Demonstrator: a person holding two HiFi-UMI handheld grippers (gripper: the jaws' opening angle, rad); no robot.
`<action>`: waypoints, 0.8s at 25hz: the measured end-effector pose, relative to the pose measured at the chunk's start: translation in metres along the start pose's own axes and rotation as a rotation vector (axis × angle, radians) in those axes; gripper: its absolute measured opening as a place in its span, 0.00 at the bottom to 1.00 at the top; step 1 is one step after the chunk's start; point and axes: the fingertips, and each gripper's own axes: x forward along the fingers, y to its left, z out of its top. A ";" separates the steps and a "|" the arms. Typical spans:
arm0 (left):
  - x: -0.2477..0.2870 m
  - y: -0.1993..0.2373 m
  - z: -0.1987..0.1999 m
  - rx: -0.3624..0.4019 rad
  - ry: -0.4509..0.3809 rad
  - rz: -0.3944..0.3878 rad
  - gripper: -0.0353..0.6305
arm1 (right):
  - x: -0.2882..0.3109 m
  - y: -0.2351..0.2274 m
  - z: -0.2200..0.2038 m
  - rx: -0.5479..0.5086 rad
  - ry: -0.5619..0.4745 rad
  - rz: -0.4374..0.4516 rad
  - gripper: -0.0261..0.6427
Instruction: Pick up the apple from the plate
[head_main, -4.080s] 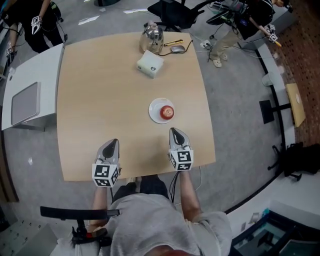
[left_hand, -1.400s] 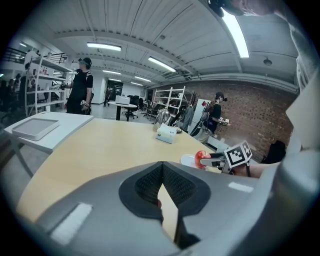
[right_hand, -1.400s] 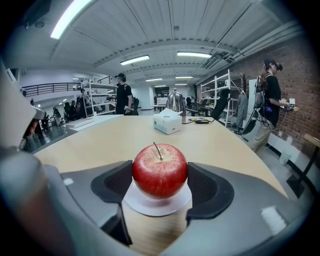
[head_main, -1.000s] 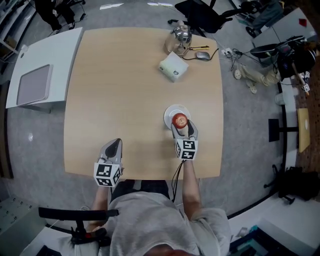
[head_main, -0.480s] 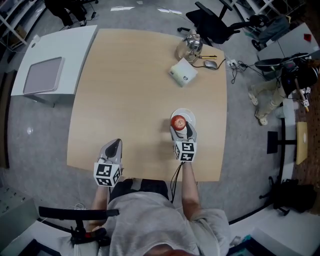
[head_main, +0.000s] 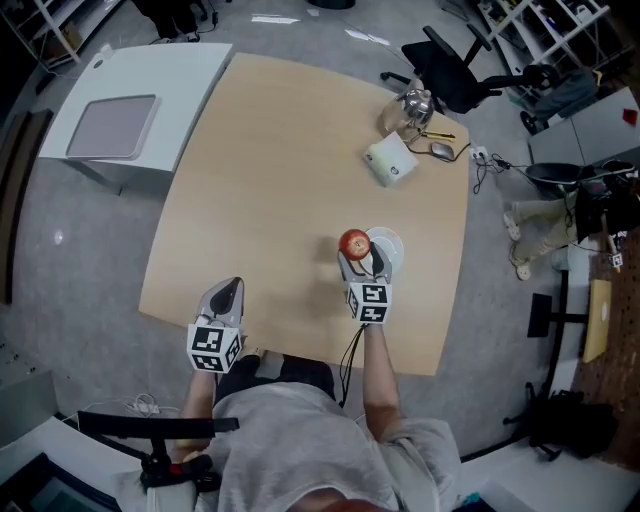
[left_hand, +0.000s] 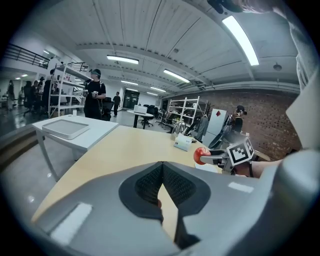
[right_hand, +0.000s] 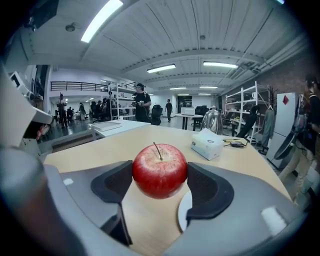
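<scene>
Plainly right gripper pinches apple aloft beside plate; left gripper pressed together

Right gripper has grabbed the apple, looks lifted off the plate, shifted toward the tabletop's left edge.

We can read no word, number or brand anywhere. The cubes on the right gripper, mid-frame in the head view, and on the left gripper, lower left, carry only black-and-white square patterns. A small mark on the white box is illegible.
</scene>
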 end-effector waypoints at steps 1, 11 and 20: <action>-0.001 0.002 -0.002 -0.004 -0.003 0.009 0.08 | 0.003 0.003 0.000 -0.007 -0.001 0.009 0.56; -0.050 0.035 -0.001 -0.045 -0.031 0.105 0.08 | 0.015 0.060 0.025 -0.057 -0.009 0.106 0.56; -0.085 0.065 -0.007 -0.078 -0.050 0.173 0.08 | 0.028 0.112 0.035 -0.103 -0.005 0.183 0.56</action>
